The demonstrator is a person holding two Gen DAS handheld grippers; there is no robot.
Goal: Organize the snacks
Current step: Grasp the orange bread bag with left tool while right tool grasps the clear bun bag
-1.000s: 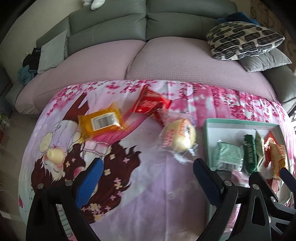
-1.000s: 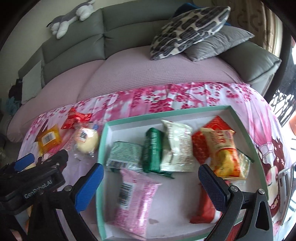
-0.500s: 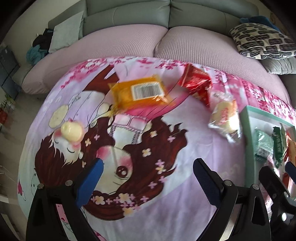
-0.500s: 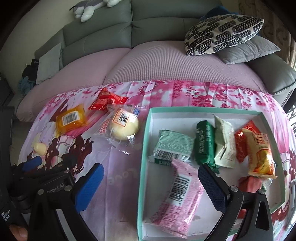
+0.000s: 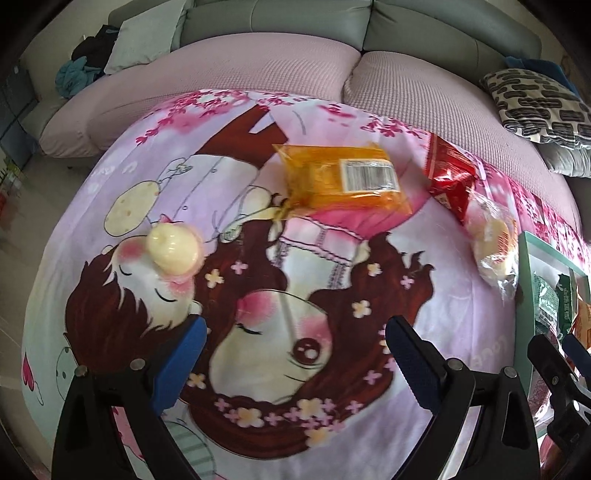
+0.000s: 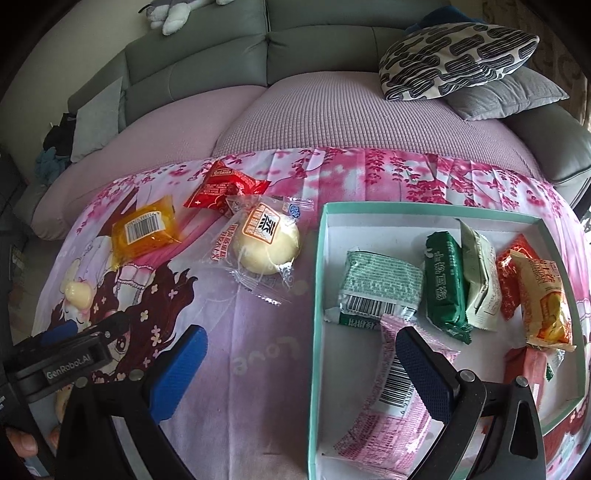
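Note:
Three wrapped snacks lie loose on the pink cartoon cloth: an orange packet (image 5: 343, 177) (image 6: 146, 229), a red packet (image 5: 448, 177) (image 6: 225, 184) and a pale round bun in clear wrap (image 5: 495, 240) (image 6: 267, 240). A small cream-coloured piece (image 5: 173, 251) (image 6: 77, 291) lies further left. The teal-rimmed white box (image 6: 317, 295) (image 5: 522, 295) holds several packets, among them a pink one (image 6: 391, 406) and a dark green one (image 6: 443, 280). My left gripper (image 5: 294, 325) hangs open and empty over the cloth, short of the orange packet. My right gripper (image 6: 300, 334) is open and empty, straddling the box's left rim.
A sofa with a pink seat cover (image 6: 332, 110) runs behind the cloth. A patterned cushion (image 6: 454, 62) and a grey one sit at its right end. A plush toy (image 6: 170, 11) lies on the backrest. A fingertip (image 6: 18, 441) shows at lower left.
My left gripper has swung left across the cloth, so the orange packet is now ahead of it. My right gripper has shifted left from over the box to its left rim.

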